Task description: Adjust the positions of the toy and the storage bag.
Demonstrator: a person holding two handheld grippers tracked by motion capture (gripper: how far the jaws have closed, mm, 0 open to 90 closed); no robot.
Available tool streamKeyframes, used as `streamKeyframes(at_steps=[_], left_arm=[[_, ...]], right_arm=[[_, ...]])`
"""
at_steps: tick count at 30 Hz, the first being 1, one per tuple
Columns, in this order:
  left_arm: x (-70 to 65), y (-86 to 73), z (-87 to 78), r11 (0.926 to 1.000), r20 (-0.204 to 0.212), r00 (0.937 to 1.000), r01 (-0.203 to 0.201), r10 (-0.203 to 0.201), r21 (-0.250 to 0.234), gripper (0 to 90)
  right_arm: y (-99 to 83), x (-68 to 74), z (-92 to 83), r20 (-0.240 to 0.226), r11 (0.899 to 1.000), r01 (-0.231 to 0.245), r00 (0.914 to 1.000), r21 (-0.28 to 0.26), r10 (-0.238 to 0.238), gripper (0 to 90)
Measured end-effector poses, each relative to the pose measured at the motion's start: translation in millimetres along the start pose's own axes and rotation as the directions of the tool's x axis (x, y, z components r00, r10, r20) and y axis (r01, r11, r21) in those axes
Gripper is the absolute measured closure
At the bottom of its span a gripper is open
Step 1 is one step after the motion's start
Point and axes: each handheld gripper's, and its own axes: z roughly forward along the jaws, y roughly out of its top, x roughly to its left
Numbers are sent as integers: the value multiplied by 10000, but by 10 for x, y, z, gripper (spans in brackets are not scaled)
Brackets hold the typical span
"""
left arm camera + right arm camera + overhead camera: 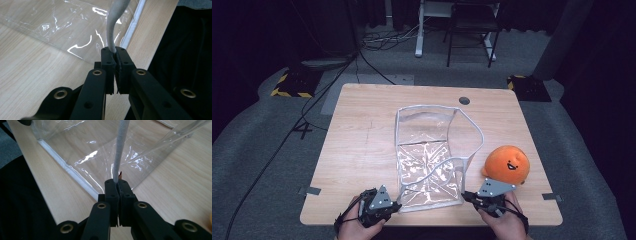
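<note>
A: Item one, clear plastic bag [428, 160]: we find it lying open on the tabletop [357, 150], mouth at the near edge.

B: Left tool [115, 53] and right tool [118, 181]: we note both clamped tight on its white rim [119, 152].

A: Orange plush toy [508, 164]: just beside the bag.

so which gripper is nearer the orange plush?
The right gripper, clamped on the clear bag's white trim; the orange plush sits just beyond it. The left gripper holds the opposite corner.
</note>
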Motion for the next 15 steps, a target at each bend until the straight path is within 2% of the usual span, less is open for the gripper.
streamKeyframes(at_steps=[7, 15], left_arm=[[-56, 19, 17, 9999, 158, 9998, -125, 124, 70, 864], [-112, 33, 21, 9995, 297, 9992, -275, 270, 163, 864]], right_arm=[[-132, 132, -151, -1, 9999, -162, 9999, -10, 162, 877], [-182, 225, -235, -34, 9998, -155, 9999, 140, 156, 877]])
